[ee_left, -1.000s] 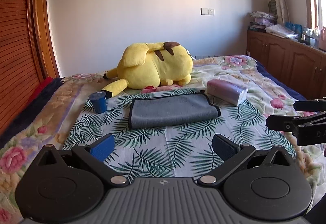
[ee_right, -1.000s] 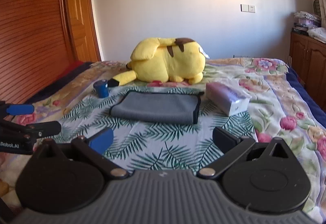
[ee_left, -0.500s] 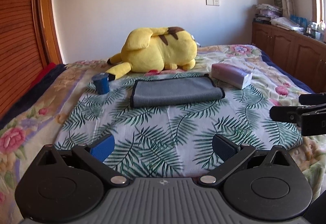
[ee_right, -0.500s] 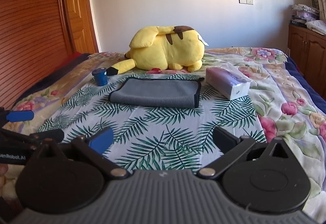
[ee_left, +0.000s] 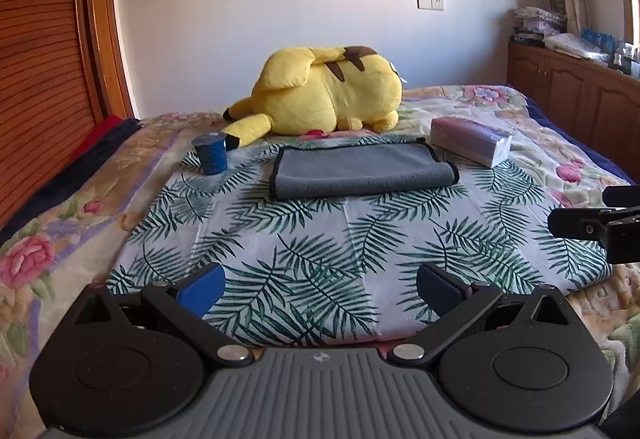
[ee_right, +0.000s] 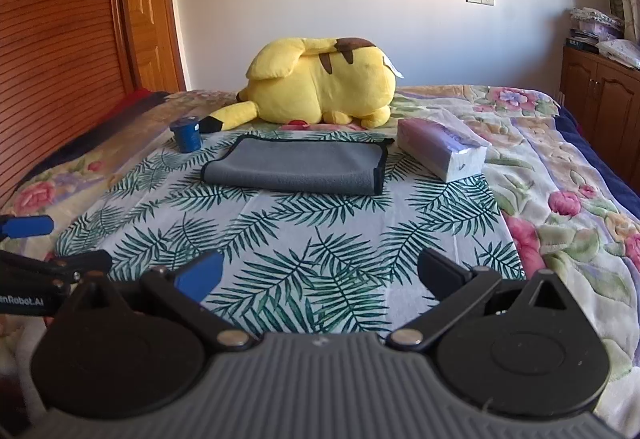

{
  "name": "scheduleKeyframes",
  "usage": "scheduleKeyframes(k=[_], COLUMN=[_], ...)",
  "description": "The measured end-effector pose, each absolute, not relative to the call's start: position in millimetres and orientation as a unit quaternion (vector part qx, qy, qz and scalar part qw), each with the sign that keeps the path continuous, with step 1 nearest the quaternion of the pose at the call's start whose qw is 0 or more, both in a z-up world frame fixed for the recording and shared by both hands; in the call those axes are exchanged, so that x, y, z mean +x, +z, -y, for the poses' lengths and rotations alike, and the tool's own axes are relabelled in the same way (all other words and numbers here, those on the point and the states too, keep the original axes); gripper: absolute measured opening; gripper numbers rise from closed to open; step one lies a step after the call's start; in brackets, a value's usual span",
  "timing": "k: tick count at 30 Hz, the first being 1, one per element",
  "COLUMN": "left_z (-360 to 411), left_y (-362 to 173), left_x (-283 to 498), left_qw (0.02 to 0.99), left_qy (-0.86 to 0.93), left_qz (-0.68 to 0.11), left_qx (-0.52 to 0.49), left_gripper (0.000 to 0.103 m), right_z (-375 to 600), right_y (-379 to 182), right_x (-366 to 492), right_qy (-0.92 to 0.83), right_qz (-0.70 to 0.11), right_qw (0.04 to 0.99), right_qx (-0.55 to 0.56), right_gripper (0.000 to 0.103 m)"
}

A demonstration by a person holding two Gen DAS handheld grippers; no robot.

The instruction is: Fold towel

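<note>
My left gripper (ee_left: 320, 289): jaws spread wide with nothing between them; one pad a ribbed blue rubber, the other dark, on matte black plastic arms over a ridged grey body.
My right gripper (ee_right: 320, 275): also parted wide and holding nothing; same blue and dark pads, with round metal pivot pins.
Under my fingers: a thin smooth cloth printed with green palm leaves (ee_left: 352, 239), lightly creased, spread on a plush floral blanket (ee_right: 560, 199).
Towel (ee_left: 362, 169): well ahead of both grippers, at the far end of the leaf cloth; soft grey microfibre with black stitched edging, folded over into a flat rectangle, rounded fold edge toward me.
Blue cup (ee_left: 211, 153): small cylinder, apart from the towel on its left.
Tissue pack (ee_right: 442, 153): soft oblong, purple and white wrap, just beside the towel's right end.
Plush toy (ee_right: 320, 83): fuzzy yellow with brown stripes, lying just behind the towel.
Cabinets (ee_left: 572, 95): glossy panelled wood along the right wall.
</note>
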State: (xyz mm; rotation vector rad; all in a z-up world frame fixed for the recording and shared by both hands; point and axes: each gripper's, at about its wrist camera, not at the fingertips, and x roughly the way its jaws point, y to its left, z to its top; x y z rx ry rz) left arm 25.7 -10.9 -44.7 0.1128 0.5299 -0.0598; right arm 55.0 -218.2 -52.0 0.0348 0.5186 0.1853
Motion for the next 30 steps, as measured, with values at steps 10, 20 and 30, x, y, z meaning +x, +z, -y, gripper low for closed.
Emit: scheduleKeyframes(k=[10, 20, 30], left_z=[8, 7, 8], left_y=[-34, -27, -22], left_x=[17, 8, 3], left_qw=[0.974, 0.978, 0.982], left_qy=[-0.022, -0.022, -0.02], left_qz=[-0.219, -0.197, -0.176], left_qx=[0.057, 0.059, 0.069], left_gripper=[0.103, 0.103, 0.103], right_z=[221, 225, 229], right_y=[-49, -44, -41], right_x=[50, 45, 41], right_qy=[0.087, 0.082, 0.078], right_qz=[-0.233, -0.205, -0.187], right_qw=[0.968, 0.975, 0.979], right_qx=[0.023, 0.026, 0.029], right_gripper=[0.103, 0.103, 0.103])
